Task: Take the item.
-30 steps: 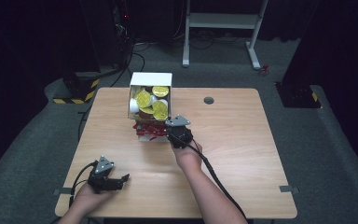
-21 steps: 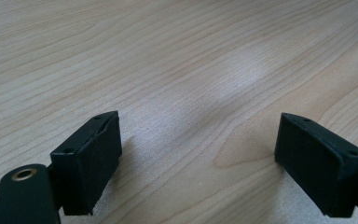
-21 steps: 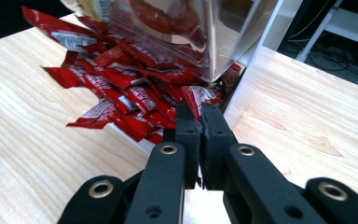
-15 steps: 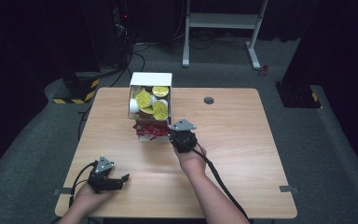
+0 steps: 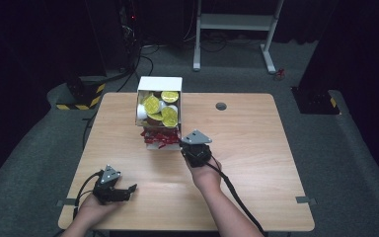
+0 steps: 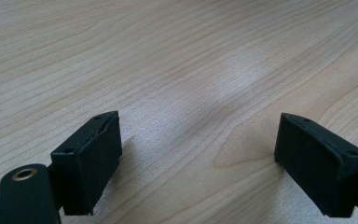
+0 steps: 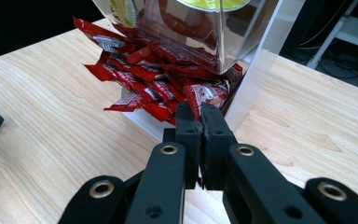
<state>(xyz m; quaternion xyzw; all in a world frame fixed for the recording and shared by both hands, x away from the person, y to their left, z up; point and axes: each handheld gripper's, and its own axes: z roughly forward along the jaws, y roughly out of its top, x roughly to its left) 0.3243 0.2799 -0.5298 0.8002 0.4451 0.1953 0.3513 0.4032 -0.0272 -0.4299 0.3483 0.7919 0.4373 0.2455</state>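
Observation:
A white box (image 5: pixel 159 84) stands at the table's far middle, with yellow-lidded cups (image 5: pixel 152 104) in its top and red packets (image 5: pixel 159 138) spilling from its open bottom. In the right gripper view the red packets (image 7: pixel 144 79) fan out under a clear bin (image 7: pixel 214 37). My right gripper (image 7: pixel 200 109) is shut, its tips pinching the edge of the nearest red packet (image 7: pixel 204 93). From above, the right gripper (image 5: pixel 184 146) sits just right of the pile. My left gripper (image 5: pixel 128 190) rests at the front left, open over bare wood (image 6: pixel 200 154).
A round cable hole (image 5: pixel 221 106) lies in the wooden table (image 5: pixel 276 163) right of the box. Behind the table stand a white frame (image 5: pixel 237 22) and a black-and-yellow striped base (image 5: pixel 79 101). Dark floor surrounds the table.
My right gripper has drawn back a little from the box toward the person, staying at the red packets. The left gripper has not moved.

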